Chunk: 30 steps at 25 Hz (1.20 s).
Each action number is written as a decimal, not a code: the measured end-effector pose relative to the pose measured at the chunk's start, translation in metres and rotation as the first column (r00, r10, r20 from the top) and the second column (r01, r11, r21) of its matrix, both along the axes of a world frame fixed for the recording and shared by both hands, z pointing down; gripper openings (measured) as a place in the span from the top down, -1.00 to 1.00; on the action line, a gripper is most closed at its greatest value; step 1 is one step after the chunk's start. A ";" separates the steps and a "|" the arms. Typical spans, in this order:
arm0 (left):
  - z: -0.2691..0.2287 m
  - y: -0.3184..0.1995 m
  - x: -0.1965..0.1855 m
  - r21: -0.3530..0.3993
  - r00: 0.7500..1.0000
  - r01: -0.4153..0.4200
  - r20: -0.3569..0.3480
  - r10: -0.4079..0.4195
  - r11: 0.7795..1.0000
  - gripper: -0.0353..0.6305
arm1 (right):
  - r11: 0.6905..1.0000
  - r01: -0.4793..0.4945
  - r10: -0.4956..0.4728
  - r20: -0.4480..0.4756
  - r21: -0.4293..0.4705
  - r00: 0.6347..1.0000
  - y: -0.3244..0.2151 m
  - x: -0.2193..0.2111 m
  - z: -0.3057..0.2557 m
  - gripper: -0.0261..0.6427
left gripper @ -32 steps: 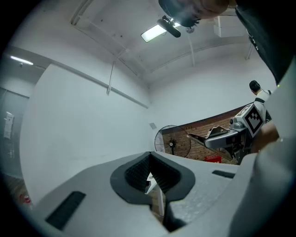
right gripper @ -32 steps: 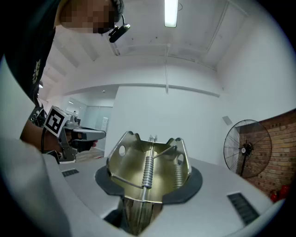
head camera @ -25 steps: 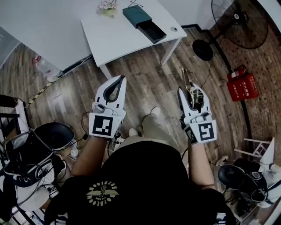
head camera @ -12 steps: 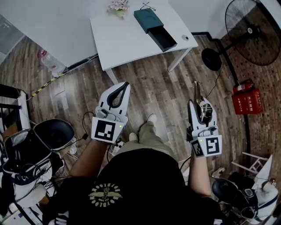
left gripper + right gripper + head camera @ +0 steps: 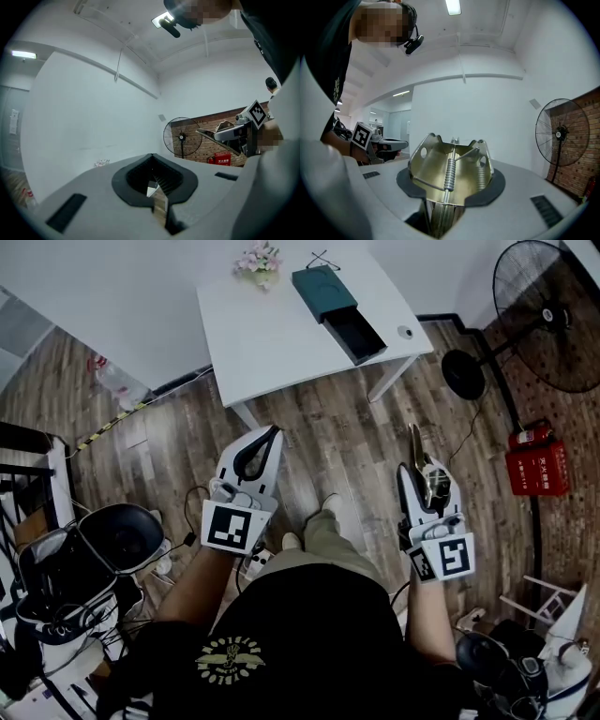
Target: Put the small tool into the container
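We hold the brass spring clip (image 5: 450, 173) clamped in our right gripper (image 5: 422, 476), ready for the open teal drawer box (image 5: 339, 301) near the white table's (image 5: 272, 329) right edge. Our left gripper (image 5: 270, 435) has its jaws together on nothing.

On the tabletop (image 5: 272, 343), near its far edge, we see the container (image 5: 324, 292) and flowers (image 5: 258, 259); the fan (image 5: 553, 315) stands right of it.

Soft, even light falls from ceiling strips (image 5: 452, 5), and shadows are faint. The white table (image 5: 281, 329) looks bright without glare. The tool (image 5: 450, 173) glints. Both gripper views bend strongly, with dark corners and blurred near surfaces.
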State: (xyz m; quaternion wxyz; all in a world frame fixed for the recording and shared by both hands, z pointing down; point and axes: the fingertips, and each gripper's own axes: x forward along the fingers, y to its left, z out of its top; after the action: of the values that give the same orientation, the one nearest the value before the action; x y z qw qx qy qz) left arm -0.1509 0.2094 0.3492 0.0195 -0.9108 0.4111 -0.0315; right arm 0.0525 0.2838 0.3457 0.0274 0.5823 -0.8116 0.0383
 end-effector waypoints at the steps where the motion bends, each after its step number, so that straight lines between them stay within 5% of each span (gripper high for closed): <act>1: 0.002 -0.004 0.001 -0.003 1.000 0.003 0.004 -0.003 1.000 0.88 | 1.000 0.007 -0.007 0.001 -0.001 1.000 -0.004 0.000 0.001 0.43; 30: 0.014 -0.081 0.058 -0.024 0.997 0.072 0.029 -0.071 0.997 0.88 | 0.998 0.066 -0.066 0.030 0.008 0.997 -0.093 0.064 -0.003 0.43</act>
State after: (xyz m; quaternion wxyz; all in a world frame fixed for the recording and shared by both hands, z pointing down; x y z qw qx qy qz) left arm -0.0925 0.1285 0.3635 0.0125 -0.8952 0.4426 -0.0502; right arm 0.1169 0.1908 0.3431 0.0145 0.5546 -0.8308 0.0434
